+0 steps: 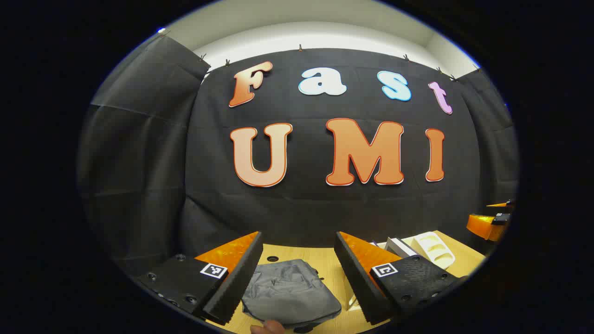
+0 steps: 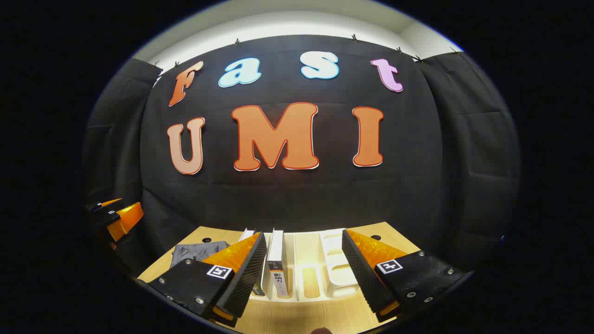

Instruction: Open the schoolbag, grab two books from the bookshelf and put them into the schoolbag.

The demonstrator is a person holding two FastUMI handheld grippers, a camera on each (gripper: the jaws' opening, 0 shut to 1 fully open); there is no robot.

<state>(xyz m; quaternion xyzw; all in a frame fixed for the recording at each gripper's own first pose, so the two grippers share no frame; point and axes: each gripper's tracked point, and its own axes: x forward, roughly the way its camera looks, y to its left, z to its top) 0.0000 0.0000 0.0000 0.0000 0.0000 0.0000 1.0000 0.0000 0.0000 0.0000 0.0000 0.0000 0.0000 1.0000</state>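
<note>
We see the grey schoolbag lying flat on the light wooden desk, closed as far as we can tell, framed between the two fingers of our left claw, which stands spread wide and holds nothing. A fingertip of a hand shows at the lower edge, just at the bag's near side. To the right of the bag sits the white bookshelf, with books standing at its near end.

From the right gripper view the bookshelf lies straight ahead on the desk, its slots running away from us. One book stands upright in a slot, spine toward us, and another stands just left of it, mostly hidden behind a finger. Our right claw is also spread wide and empty, its fingers reaching either side of the rack without touching it. The schoolbag rests to the left of the bookshelf, and farther left the left claw hangs above the desk edge.
</note>
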